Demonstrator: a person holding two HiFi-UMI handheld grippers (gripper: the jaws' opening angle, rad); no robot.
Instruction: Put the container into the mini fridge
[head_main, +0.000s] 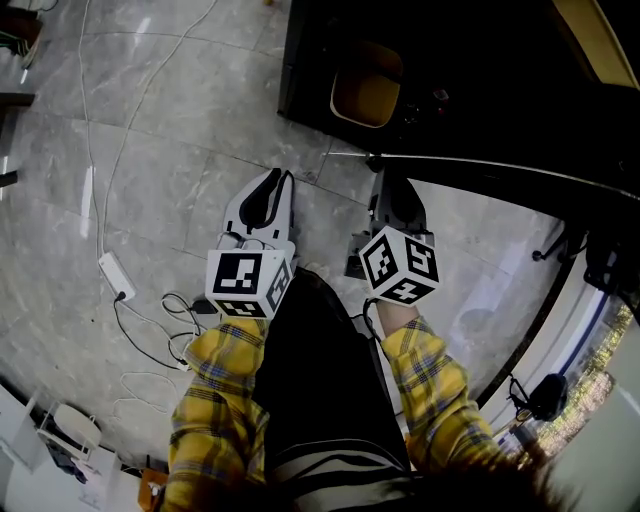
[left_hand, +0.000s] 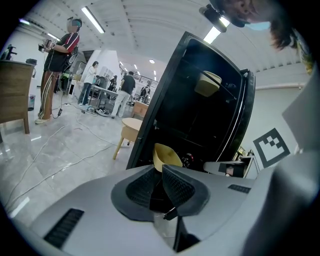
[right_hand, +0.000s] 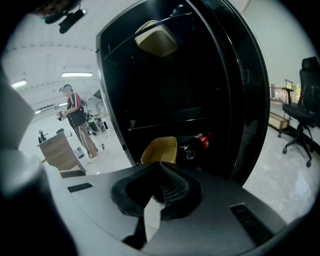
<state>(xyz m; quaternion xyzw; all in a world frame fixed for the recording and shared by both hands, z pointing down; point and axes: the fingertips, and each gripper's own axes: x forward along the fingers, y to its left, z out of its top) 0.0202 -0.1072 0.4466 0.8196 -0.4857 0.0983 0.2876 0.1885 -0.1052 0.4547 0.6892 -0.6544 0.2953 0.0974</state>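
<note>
The black mini fridge (head_main: 420, 70) stands open on the floor ahead of me. A yellow container (head_main: 367, 95) sits inside it, low in the fridge; it shows in the left gripper view (left_hand: 166, 156) and in the right gripper view (right_hand: 160, 149) too. A second pale container (right_hand: 156, 39) shows on a higher shelf. My left gripper (head_main: 277, 178) hangs just short of the fridge, its jaws shut on nothing (left_hand: 161, 167). My right gripper (head_main: 392, 180) is beside it near the door's edge, also shut and empty (right_hand: 161, 167). Neither touches the container.
The fridge door (right_hand: 250, 100) stands open to the right. A dark bottle with a red label (right_hand: 200, 142) lies beside the yellow container. White cables and a power strip (head_main: 115, 275) run over the floor at left. A stool (left_hand: 131, 127), people (left_hand: 60, 55) and an office chair (right_hand: 305, 100) stand farther off.
</note>
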